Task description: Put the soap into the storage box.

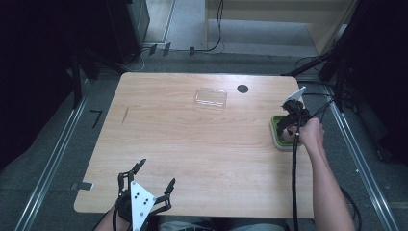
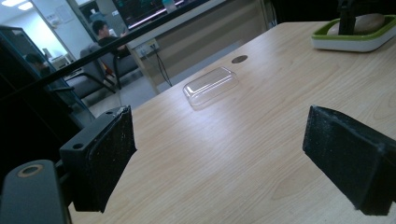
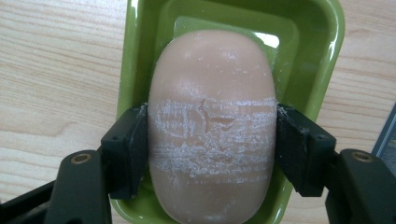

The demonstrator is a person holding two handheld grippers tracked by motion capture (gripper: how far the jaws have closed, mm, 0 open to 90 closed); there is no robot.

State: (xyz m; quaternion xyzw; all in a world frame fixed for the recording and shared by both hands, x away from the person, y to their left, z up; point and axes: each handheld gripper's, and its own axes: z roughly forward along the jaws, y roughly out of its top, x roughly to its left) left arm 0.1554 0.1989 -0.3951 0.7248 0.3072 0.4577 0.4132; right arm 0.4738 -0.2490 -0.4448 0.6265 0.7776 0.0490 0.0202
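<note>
So the right gripper (image 3: 212,140) has its jaws clamped across the soap bar's (image 3: 212,112) short width, long axis running straight ahead, sitting in the green dish (image 3: 322,70). Left gripper (image 1: 146,185) sits wide apart, well away.

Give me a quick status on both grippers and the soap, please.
Right gripper shut on soap bar, soap in green dish. Left gripper open, empty, near table edge. Clear lid mid-table, out of the way.

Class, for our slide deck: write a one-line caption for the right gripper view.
Right tool closed on a peach soap bar lying in a green dish on the wooden table.
</note>
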